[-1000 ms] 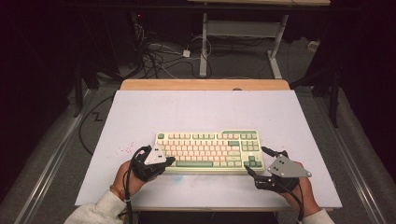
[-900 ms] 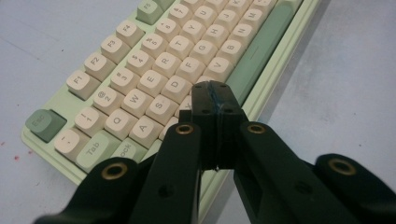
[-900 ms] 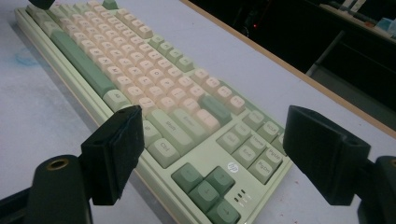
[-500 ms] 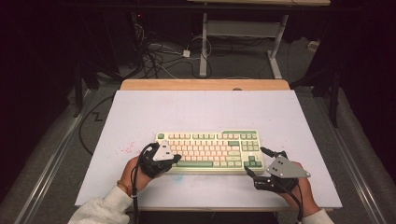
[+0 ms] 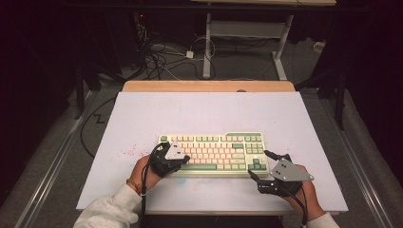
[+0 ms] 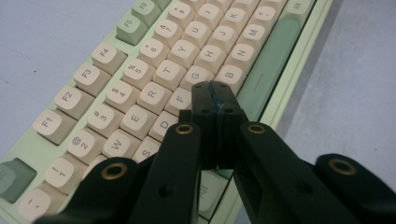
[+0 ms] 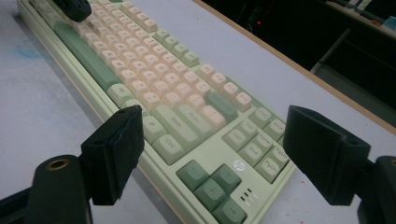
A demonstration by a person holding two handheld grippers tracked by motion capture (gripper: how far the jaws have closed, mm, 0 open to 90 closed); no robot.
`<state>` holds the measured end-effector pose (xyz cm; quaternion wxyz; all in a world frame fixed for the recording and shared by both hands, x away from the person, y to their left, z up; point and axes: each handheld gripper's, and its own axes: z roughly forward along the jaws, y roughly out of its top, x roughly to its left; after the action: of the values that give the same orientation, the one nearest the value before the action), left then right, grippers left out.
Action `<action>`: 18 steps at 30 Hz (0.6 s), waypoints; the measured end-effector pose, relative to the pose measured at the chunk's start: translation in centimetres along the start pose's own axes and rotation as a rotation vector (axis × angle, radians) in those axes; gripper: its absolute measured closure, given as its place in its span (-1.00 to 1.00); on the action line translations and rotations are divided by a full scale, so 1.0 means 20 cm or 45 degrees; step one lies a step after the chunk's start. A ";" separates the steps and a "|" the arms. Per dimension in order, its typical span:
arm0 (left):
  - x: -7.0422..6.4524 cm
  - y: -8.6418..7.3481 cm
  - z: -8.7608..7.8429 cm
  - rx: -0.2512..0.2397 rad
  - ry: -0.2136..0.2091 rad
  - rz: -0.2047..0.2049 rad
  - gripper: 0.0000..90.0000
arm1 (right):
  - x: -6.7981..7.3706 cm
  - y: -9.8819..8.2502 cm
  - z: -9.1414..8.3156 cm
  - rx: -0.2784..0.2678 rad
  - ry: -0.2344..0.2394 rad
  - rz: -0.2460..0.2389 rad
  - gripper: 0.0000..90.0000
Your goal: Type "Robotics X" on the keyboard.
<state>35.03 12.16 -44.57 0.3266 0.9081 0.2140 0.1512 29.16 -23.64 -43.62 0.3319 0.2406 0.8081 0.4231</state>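
Observation:
A cream and green keyboard (image 5: pixel 214 151) lies on the white table, towards the near edge. My left gripper (image 5: pixel 184 158) is shut with nothing in it, and it hovers over the keyboard's left half. In the left gripper view its closed tips (image 6: pixel 214 95) sit just above the keys (image 6: pixel 140 70) around F and G. My right gripper (image 5: pixel 259 164) stands open at the keyboard's near right corner. In the right gripper view its pads (image 7: pixel 116 142) are spread either side of the arrow-key end of the keyboard (image 7: pixel 187 93), and the gripper (image 7: pixel 215 149) holds nothing.
The white table top (image 5: pixel 142 123) has a wooden strip (image 5: pixel 209 86) along its far edge and faint red specks at the left. Behind it, cables (image 5: pixel 161 61) lie on the floor around a desk frame (image 5: pixel 207 42). Metal rails run along both sides.
My left gripper has slid rightward from the keyboard's left end to over its keys, staying shut. The right gripper and the keyboard have not moved.

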 end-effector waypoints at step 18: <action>0.01 -0.01 0.03 0.034 0.023 0.002 0.94 | 0.01 0.00 0.00 0.001 0.001 -0.015 -0.52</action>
<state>35.51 12.05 -45.08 0.3123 0.9112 0.2182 0.1567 29.06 -23.57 -43.59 0.3341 0.2359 0.8096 0.4210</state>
